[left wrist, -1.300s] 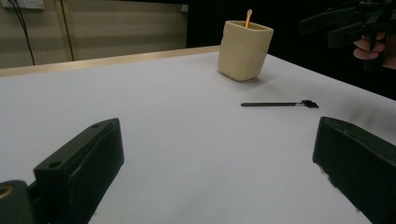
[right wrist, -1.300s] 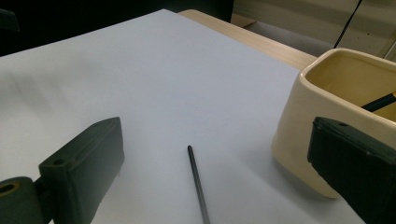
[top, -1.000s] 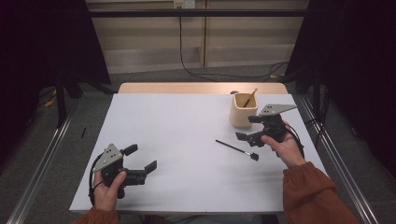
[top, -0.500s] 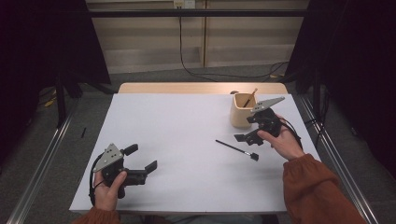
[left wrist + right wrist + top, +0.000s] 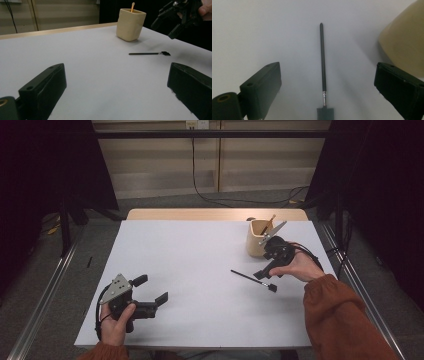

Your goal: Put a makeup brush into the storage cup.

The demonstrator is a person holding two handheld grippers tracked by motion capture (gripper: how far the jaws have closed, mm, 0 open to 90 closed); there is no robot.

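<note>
Right now the step in hand looks like the approach to a pick: right gripper (image 5: 267, 271) hangs just above the small black brush (image 5: 253, 279), which lies flat on the white worktop (image 5: 200, 265) near the beige cup (image 5: 258, 237), apart from it. Right gripper view: jaws spread wide, nothing between them but air; the brush (image 5: 323, 70) runs straight up the middle of the gap, dark head nearest the camera, thin handle pointing away, cup wall at the right edge. Cup already holds one wooden-handled stick (image 5: 270, 223), upright and leaning on the rim. Left gripper (image 5: 150, 295) sits low at the near left of the worktop, well apart from everything, jaws wide open and empty. Judgement: next move calls for lowering the right jaws either side of the handle, closing squarely on the thin shaft without pressing it into the worktop, then lifting clear. The brush is slim and flat-lying, so a shallow grip could let it slip or pivot.
</note>
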